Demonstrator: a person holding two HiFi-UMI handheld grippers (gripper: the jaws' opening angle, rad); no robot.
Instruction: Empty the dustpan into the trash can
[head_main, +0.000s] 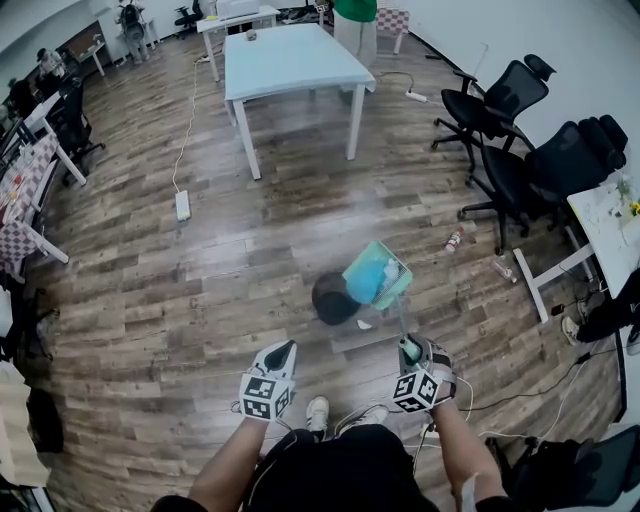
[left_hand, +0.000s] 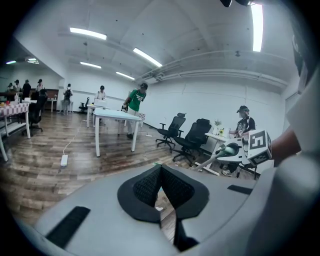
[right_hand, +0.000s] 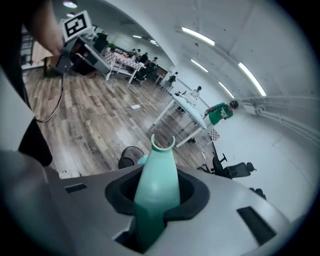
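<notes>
A teal dustpan (head_main: 375, 272) hangs tipped over a black round trash can (head_main: 333, 299) on the wood floor, with something blue in the pan. Its long teal handle (right_hand: 159, 175) runs back into my right gripper (head_main: 410, 352), which is shut on it. In the right gripper view the trash can (right_hand: 129, 155) lies just left of the handle's forked end. My left gripper (head_main: 283, 352) hovers to the left of the can, away from the pan. Its jaws (left_hand: 160, 182) are shut with nothing between them.
A small white scrap (head_main: 364, 324) lies on the floor beside the can. A white table (head_main: 290, 60) stands further ahead, and black office chairs (head_main: 500, 110) stand to the right. A power strip (head_main: 183, 205) and a bottle (head_main: 454, 239) lie on the floor.
</notes>
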